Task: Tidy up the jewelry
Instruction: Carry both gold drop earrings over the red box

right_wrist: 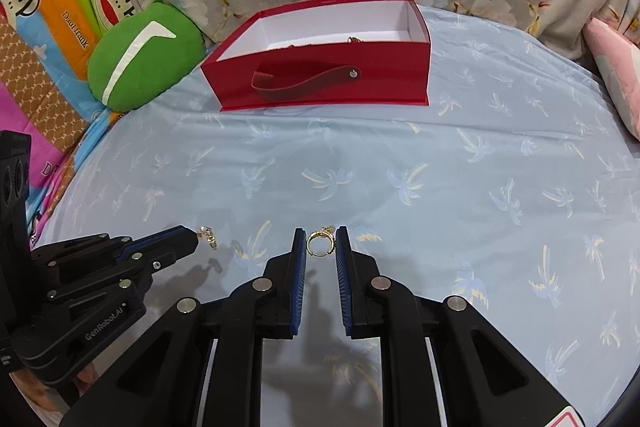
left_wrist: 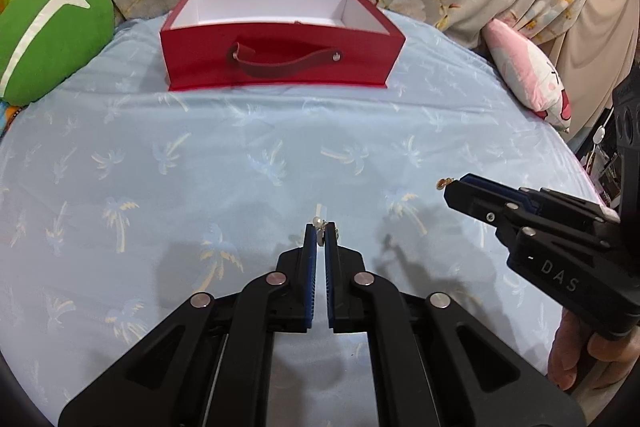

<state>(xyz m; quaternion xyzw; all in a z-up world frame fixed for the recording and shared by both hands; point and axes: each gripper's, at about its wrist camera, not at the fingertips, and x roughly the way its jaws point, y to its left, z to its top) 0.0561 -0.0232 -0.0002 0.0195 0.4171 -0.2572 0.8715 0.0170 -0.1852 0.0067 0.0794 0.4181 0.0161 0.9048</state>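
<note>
Left gripper (left_wrist: pixel 320 233): jaws pressed together on a small pearl earring (left_wrist: pixel 320 227), pinched at the very tips w/ the pearl end poking out above the pads. In the right wrist view the same earring (right_wrist: pixel 209 235) dangles off the tip of that gripper (right_wrist: pixel 192 239), clear of the sheet; the tip-only grip probably suits so small a piece. Right gripper (right_wrist: pixel 321 241): jaws nearly closed, pinching a gold ring (right_wrist: pixel 319 242) across its width, hoop upright between the blue pads (right_wrist: pixel 301 251), ornament side at top. Both grippers point down at an angle over the light blue bedsheet (right_wrist: pixel 440 163), side by side, near each other but apart. Destination, by judgement: the red box (right_wrist: pixel 324 75), open-topped, strap handle facing the cameras, sitting on the sheet well ahead of both tools. Box interior is white; at least one gold item seems to lie at its near wall, too small to identify. A green cushion (right_wrist: pixel 140 63) lies just left of the box; a pink pillow (left_wrist: pixel 532 79) lies at the right edge. Next step, likely: carry both pieces fwd over the box rim, then release.
</note>
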